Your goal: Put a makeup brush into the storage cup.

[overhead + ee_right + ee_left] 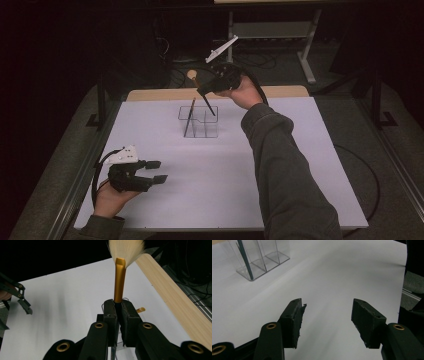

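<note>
Count: two brushes, one clear organizer, two grippers.

I count two brushes: one [207, 104] clamped in my right gripper [206, 92], its gold ferrule and pale bristles plain in the right gripper view, and one [189, 117] leaning in the organizer [210, 131] near the table's [300, 165] far edge. The organizer is a single piece; I make out three compartments. My left gripper [159, 171] makes two, with nothing between its parted jaws.
</note>
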